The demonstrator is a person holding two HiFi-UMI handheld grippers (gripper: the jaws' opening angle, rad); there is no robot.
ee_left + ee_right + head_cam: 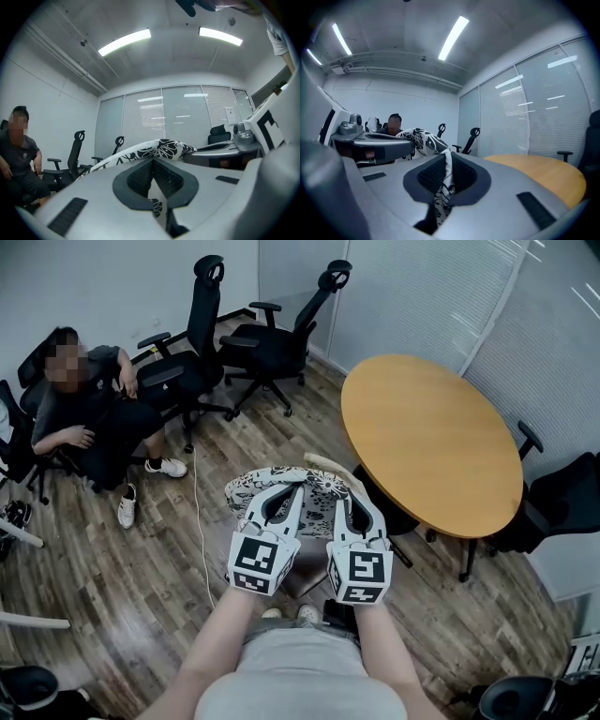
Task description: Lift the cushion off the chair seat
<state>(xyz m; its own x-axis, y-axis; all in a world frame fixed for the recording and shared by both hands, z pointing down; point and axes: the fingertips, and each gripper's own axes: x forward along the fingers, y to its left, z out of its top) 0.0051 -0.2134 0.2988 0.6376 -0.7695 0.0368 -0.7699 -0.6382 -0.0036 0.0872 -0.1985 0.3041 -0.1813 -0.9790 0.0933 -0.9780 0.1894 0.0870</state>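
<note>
Beside the round table [431, 437], the patterned cushion [251, 486] hangs in the air, its near edge pinched tight in both the left tool [152, 165] and the right tool [446, 171]. Raising both evenly, with firm grips, should stop it sagging or slipping.

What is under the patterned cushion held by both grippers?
The left gripper and right gripper are shut on the cushion. Wooden floor shows around it, and a pale curved edge beside its far side. The cushion and grippers cover whatever lies directly below; no chair seat is visible.
</note>
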